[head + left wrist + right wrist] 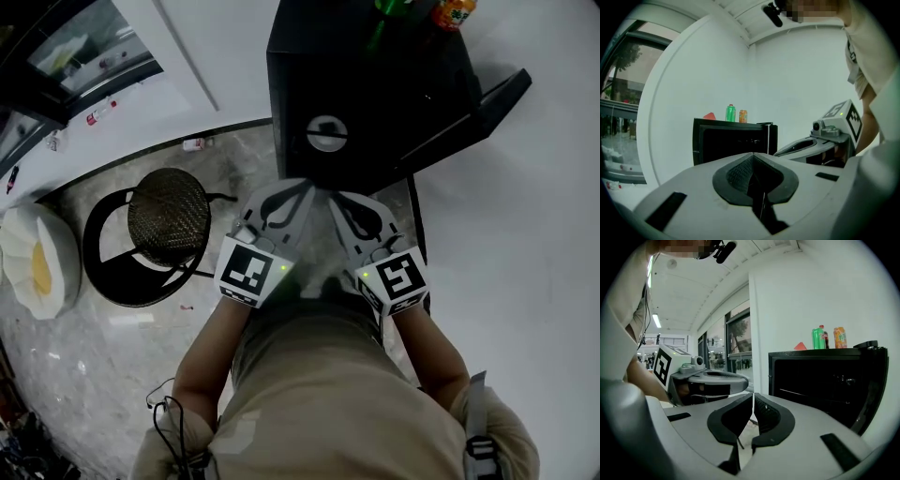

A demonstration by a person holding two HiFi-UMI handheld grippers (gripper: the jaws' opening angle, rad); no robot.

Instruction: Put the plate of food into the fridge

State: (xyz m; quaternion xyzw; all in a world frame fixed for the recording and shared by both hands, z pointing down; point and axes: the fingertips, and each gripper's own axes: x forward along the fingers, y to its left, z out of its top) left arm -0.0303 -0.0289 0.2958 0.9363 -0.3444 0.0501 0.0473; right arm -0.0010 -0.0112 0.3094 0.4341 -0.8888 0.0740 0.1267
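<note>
Closed left gripper (753, 156) and right gripper (753, 398) face black fridge (375, 94).

fridge (820, 380): inside too dark to make out
orange can (455, 10): cut off by the head view's top edge
red thing (709, 116): too small to tell

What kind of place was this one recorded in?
Likely a staged corner in a commercial building, not a home kitchen: a small black fridge open against a bare white wall, drink cans on top, a mesh stool on stone flooring, glazed fronts beyond.
</note>
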